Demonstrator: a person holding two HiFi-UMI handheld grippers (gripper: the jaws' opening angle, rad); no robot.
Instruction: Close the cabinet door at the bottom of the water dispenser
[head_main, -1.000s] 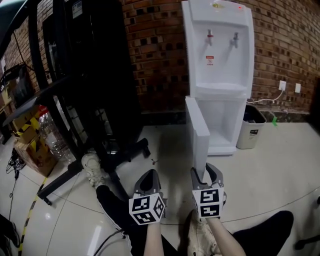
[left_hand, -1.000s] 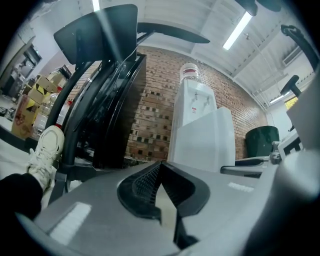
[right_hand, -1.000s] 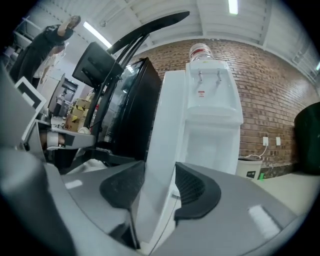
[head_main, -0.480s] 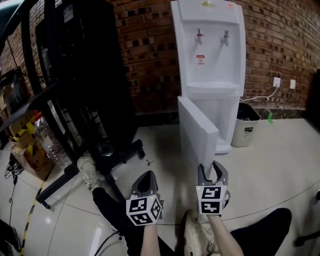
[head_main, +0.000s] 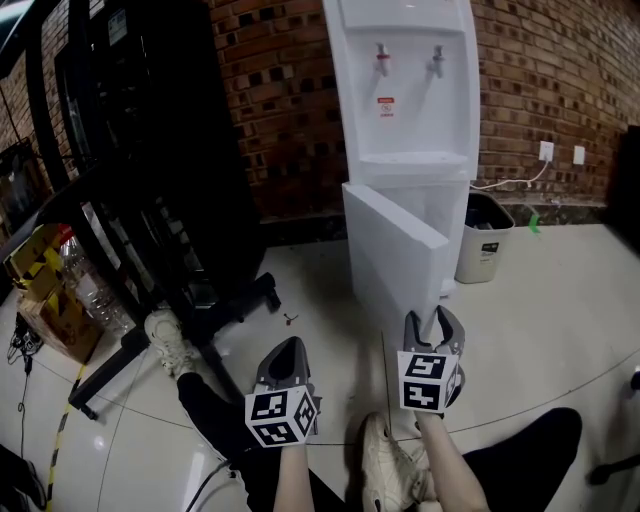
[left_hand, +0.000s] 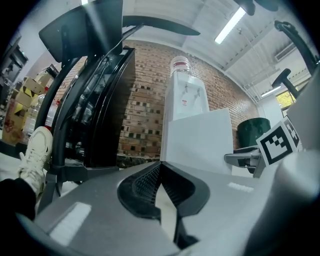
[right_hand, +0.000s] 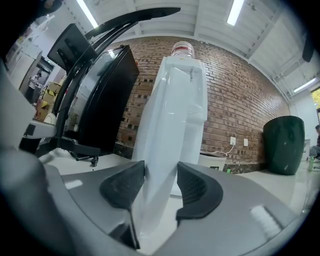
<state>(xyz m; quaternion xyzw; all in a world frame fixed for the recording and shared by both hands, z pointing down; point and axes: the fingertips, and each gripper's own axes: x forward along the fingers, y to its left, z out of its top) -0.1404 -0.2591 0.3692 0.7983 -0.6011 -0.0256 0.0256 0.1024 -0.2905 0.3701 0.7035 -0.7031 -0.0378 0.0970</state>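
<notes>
The white water dispenser (head_main: 405, 90) stands against the brick wall, and its lower cabinet door (head_main: 385, 250) hangs partly open, swung out toward me. My right gripper (head_main: 434, 322) is level at the door's free edge. In the right gripper view the door edge (right_hand: 162, 150) fills the gap between the pads, which press on it while the jaws ease slightly open. My left gripper (head_main: 285, 355) hovers to the left of the door, apart from it. Its jaws meet at the tips (left_hand: 159, 165) with nothing between them.
A small waste bin (head_main: 483, 238) stands right of the dispenser, below a wall socket with a cable (head_main: 545, 152). A black rack and chair base (head_main: 150, 200) fill the left side, with a plastic bottle (head_main: 85, 280) beyond. The person's legs and shoes (head_main: 385, 470) lie on the tiled floor.
My right gripper has moved to the right with the door edge, and the door has swung nearer the dispenser. The left gripper has hardly moved.
</notes>
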